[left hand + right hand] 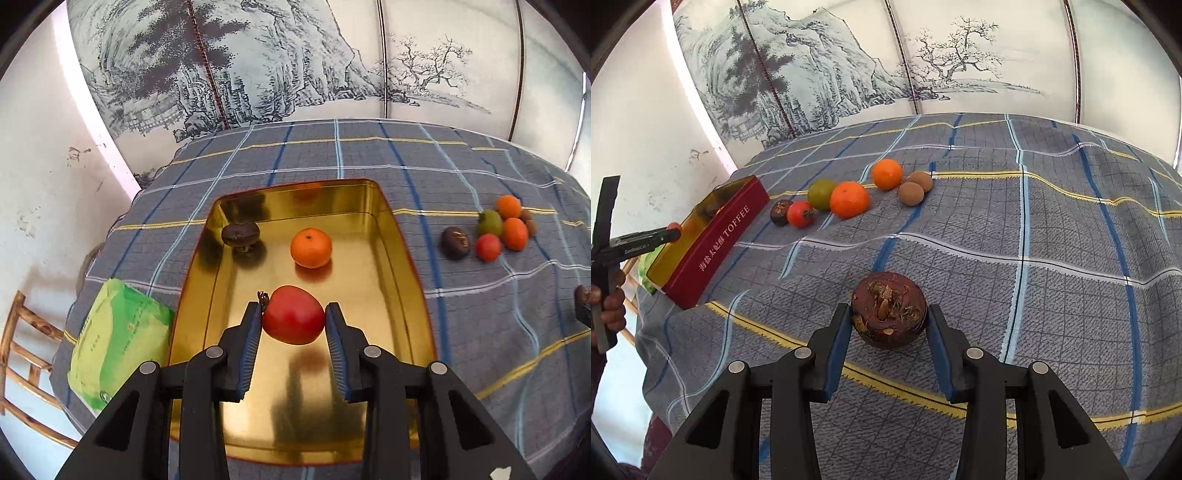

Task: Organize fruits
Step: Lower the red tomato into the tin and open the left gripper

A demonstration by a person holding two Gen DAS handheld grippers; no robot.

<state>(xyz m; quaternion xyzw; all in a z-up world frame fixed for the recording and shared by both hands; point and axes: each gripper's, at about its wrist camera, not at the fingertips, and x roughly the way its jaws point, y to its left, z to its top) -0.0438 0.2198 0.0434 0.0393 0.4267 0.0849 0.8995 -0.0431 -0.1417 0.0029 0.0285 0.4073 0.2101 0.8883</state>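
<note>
The tin [402,236] sits on the cloth [1034,236]. In it, a mushroom [240,235] lies at the back left w/ an orange [311,247] to its right. A tomato [293,314] hangs over the tin's front, between the left gripper [293,321] pads. A bag [118,339] lies left of the tin. A fruit pile [846,194] lies right of the tin. Nearer, the right gripper [889,325] pads grip a chestnut [888,309].

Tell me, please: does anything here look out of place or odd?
Only one thing: a green packet lies at the table's edge beside the tin, partly overhanging. It is no fruit. Nothing looks spilled or damaged.
</note>
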